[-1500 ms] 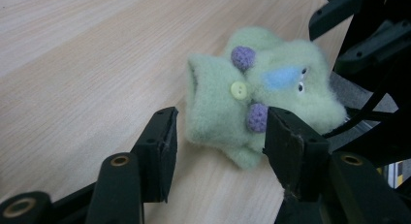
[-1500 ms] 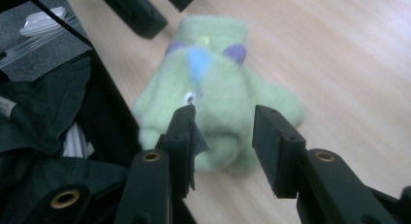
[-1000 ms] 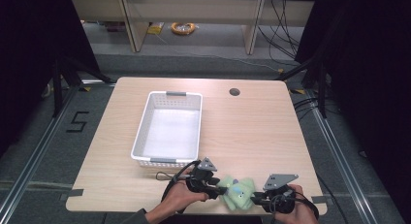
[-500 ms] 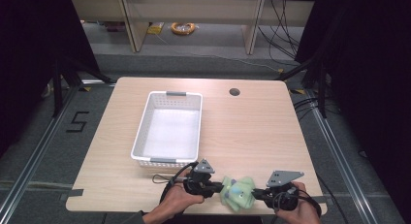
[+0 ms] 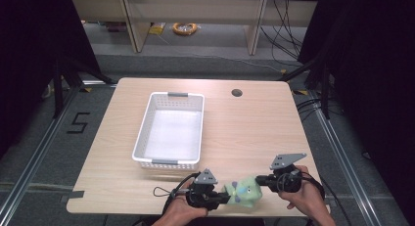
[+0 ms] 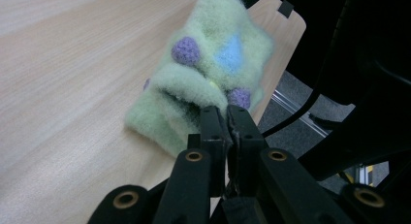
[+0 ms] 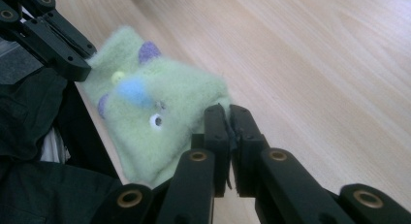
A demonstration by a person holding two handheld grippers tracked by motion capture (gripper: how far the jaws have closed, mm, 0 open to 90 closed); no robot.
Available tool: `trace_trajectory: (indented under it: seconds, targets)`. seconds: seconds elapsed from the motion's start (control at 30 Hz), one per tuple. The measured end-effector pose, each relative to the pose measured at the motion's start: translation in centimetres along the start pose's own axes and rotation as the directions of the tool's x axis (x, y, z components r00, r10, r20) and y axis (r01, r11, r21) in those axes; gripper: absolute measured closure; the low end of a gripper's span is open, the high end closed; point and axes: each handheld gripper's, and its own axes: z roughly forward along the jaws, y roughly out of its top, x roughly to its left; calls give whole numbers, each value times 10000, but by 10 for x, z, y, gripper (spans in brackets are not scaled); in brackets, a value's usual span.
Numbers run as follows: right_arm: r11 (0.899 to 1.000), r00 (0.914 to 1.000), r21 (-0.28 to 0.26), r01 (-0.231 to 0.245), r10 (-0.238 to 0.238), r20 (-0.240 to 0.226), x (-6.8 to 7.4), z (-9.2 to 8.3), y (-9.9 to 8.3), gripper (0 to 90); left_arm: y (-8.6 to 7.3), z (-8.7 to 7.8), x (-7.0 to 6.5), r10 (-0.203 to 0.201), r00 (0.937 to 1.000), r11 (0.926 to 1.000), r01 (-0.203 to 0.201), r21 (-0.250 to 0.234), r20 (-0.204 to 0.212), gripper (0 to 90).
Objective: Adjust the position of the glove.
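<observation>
High view: the person's hands come in at the bottom edge and are partly cut off there. The left gripper [image 5: 226, 196] and right gripper [image 5: 259, 179] both meet a small fuzzy green toy [image 5: 244, 191] at the near edge of the table [image 5: 254, 123], near its right corner. The jaw tips are too small here to see how they stand. A white basket [image 5: 144, 133] sits on the table, farther off & left of the toy. Nothing is in it. A small round hole [image 5: 237, 93] is in the far part of the tabletop.

Left gripper view: the left gripper [image 6: 226, 115] has its jaws squeezed together on the near edge of the green toy [image 6: 213, 69]. The jaws have just been closing, w/ the toy's fuzz pinched between them. The toy is a bit blurry. It has purple bumps & a blue patch. The dark stuff at right is hard to make out.

Right gripper view: the right gripper [image 7: 225, 112] is clamped tight on a corner of the green toy [image 7: 165, 117], which lies on the wood. The left gripper [image 7: 83, 56] bites its far-left end. The toy's face is blurry. The jaws have just been closing too.
</observation>
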Motion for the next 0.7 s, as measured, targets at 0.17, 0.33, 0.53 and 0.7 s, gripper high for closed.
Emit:
trace_trajectory:
  seconds: [0.17,0.33,0.53,0.7]
  targets:
    - [9994,9996,211,-266,268,-103,-7,9,-8,872,-7,9,5,-243,9997,9993,242,299,18,851]
    - [9981,9981,171,-588,585,170,-11,15,-12,830,-9,11,9,-404,9992,9983,403,430,27,805]
    - [9917,9904,-146,-1280,1285,503,-9,8,-14,700,-11,5,11,-770,9970,9967,771,252,-51,633]
    - [9799,9803,-806,-1824,1876,616,-4,-3,-12,549,-10,2,17,-1276,9910,9917,1280,68,-410,497]
